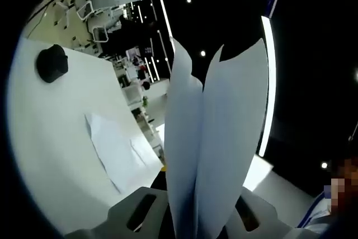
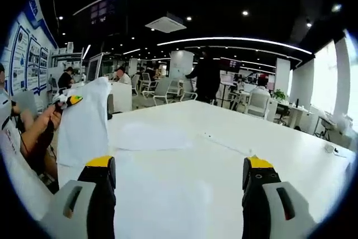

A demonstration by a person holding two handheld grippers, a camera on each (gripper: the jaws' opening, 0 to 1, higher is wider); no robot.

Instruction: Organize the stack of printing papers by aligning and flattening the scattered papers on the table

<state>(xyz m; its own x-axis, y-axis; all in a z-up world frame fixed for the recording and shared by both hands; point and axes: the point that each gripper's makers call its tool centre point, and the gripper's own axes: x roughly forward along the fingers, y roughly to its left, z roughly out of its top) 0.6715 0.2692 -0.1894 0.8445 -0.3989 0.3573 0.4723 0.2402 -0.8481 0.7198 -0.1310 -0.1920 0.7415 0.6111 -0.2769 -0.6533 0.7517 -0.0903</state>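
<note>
Meanwhile the left tool (image 1: 193, 216) clenches papers (image 1: 215, 138) (hiding its tips), while the right tool (image 2: 179, 180) gapes above the table (image 2: 291, 149).

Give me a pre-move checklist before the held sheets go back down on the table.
1. Left gripper shut on the held sheets: ok.
2. Held sheets flat and aligned: not ok, they bow apart and their top edges are uneven.
3. Right gripper free to help: ok, jaws open, nothing between them.
4. Loose sheets lying flat on the white table: ok.
5. Black object clear of the loose sheets: ok.
6. Number of sheets held: cannot tell.
</note>
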